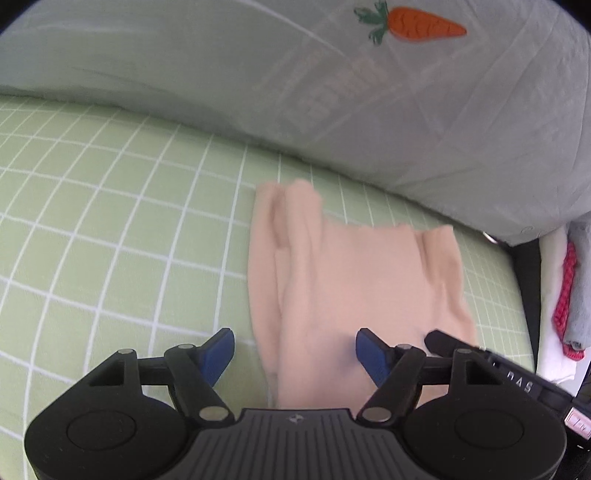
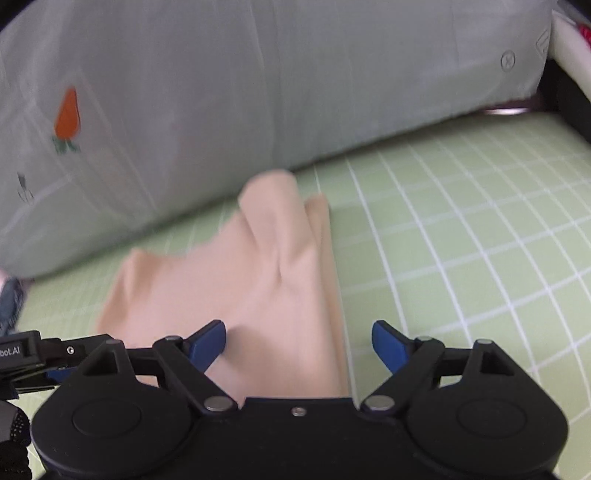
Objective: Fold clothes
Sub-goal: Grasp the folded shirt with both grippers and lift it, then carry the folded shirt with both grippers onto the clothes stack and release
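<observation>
We hold both grippers low over a peach garment that lies spread on the green sheet with a white grid, its far end bunched into soft ridges just short of the pale grey-green quilt bearing an orange carrot patch. Our left gripper has its blue-padded fingers spread wide with nothing between them; the left pad sits over bare sheet just beside the cloth's left edge, the right pad over the fabric. Our right gripper is likewise wide open and grips nothing, its left pad over the cloth, its right pad over the sheet beyond the garment's right edge. The right gripper's black body shows at the near right of the left view. Both pictures are blurred, so we cannot tell whether any pad touches the fabric.
</observation>
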Action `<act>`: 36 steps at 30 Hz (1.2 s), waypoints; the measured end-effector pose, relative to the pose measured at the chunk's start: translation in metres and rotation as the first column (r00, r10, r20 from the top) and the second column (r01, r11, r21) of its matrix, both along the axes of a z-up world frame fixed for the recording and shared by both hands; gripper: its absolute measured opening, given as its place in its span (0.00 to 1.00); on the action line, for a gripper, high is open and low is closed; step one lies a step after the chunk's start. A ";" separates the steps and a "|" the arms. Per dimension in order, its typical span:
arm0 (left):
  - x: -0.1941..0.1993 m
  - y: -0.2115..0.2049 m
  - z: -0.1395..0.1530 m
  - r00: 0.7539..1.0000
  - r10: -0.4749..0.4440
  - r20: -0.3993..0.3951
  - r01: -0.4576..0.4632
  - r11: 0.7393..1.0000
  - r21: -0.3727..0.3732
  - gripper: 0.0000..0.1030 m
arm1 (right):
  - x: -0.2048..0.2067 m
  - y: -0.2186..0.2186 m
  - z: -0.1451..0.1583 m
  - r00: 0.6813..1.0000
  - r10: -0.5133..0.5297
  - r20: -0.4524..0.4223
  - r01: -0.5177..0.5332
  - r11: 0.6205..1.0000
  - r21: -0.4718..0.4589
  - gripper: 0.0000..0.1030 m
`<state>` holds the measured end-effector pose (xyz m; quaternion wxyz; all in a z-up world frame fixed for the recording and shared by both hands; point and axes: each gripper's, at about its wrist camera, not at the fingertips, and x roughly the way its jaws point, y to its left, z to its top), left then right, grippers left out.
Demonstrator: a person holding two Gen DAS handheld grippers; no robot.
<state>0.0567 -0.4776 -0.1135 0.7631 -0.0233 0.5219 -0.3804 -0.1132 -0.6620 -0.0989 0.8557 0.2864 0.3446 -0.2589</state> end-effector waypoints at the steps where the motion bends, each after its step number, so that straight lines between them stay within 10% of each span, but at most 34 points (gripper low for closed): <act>1: -0.002 0.000 -0.001 1.000 0.002 -0.017 -0.003 1.000 -0.018 0.70 | -0.001 0.001 0.000 1.000 -0.006 0.003 0.006 1.000 0.013 0.84; 5: -0.014 -0.002 -0.004 0.996 -0.035 -0.077 0.030 0.997 -0.075 0.51 | -0.001 0.005 0.000 0.999 -0.028 0.025 0.025 0.995 0.094 0.79; 7: -0.022 -0.001 -0.001 0.995 -0.062 -0.078 0.055 0.995 -0.086 0.26 | -0.002 0.010 0.000 0.999 -0.022 0.041 0.017 0.993 0.119 0.70; 9: -0.031 0.010 0.012 0.995 -0.070 -0.069 0.064 0.994 -0.086 0.18 | -0.007 0.014 0.006 0.998 -0.031 0.061 0.020 0.984 0.179 0.34; 11: -0.046 0.028 0.027 0.996 -0.074 -0.046 0.069 0.992 -0.110 0.17 | -0.020 0.025 0.017 0.996 -0.020 0.090 0.003 0.982 0.189 0.26; 20: -0.140 0.099 0.057 0.998 -0.060 -0.017 0.057 0.989 -0.137 0.17 | -0.120 0.104 0.066 0.983 0.028 0.182 -0.052 0.990 0.131 0.25; 36: -0.242 0.119 0.054 0.976 -0.217 0.009 0.217 0.974 -0.072 0.18 | -0.252 0.150 0.058 0.992 -0.089 0.091 0.075 0.987 0.145 0.25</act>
